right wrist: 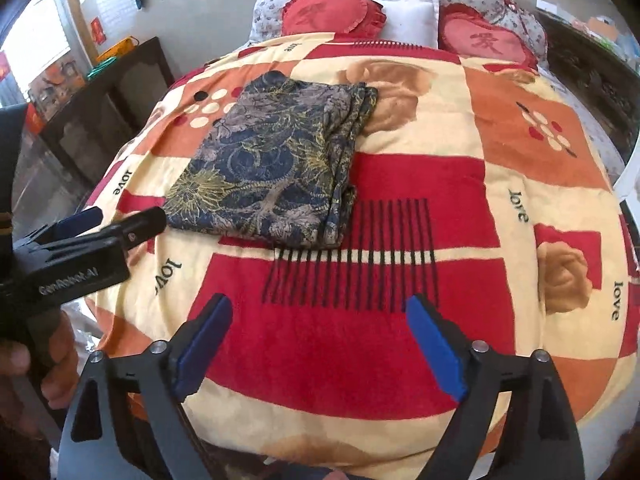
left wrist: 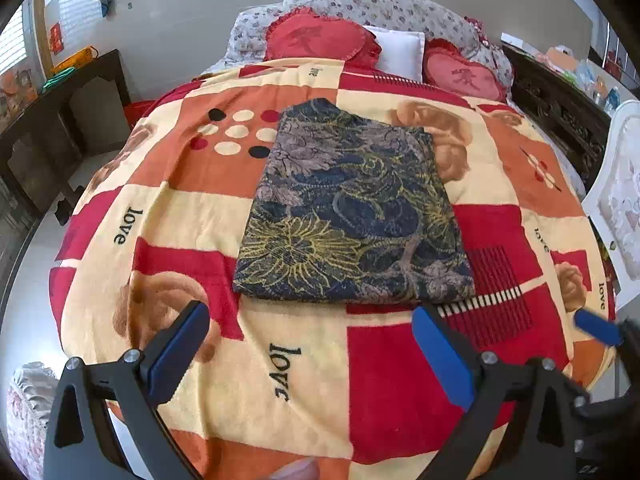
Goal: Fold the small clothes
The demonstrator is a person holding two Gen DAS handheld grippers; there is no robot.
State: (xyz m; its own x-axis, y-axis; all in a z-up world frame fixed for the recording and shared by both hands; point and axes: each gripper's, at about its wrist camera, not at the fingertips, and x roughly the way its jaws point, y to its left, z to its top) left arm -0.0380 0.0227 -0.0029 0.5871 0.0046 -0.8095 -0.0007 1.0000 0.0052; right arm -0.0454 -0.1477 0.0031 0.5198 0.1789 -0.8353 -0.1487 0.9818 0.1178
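Observation:
A dark blue garment with yellow and grey floral print [left wrist: 352, 208] lies folded into a flat rectangle on the bed blanket [left wrist: 280, 360]. It also shows in the right wrist view [right wrist: 276, 164], with stacked folded edges on its right side. My left gripper [left wrist: 312, 332] is open and empty, hovering just in front of the garment's near edge. My right gripper [right wrist: 320, 328] is open and empty, above the blanket to the right of and nearer than the garment. The left gripper's body [right wrist: 80, 248] shows at the left of the right wrist view.
The blanket [right wrist: 400, 340] is red, orange and cream with "love" print. Two red heart cushions [left wrist: 320, 40] and a white pillow [left wrist: 400, 50] lie at the bed's head. A dark wooden desk [left wrist: 60, 128] stands left; a white chair [left wrist: 620, 200] stands right.

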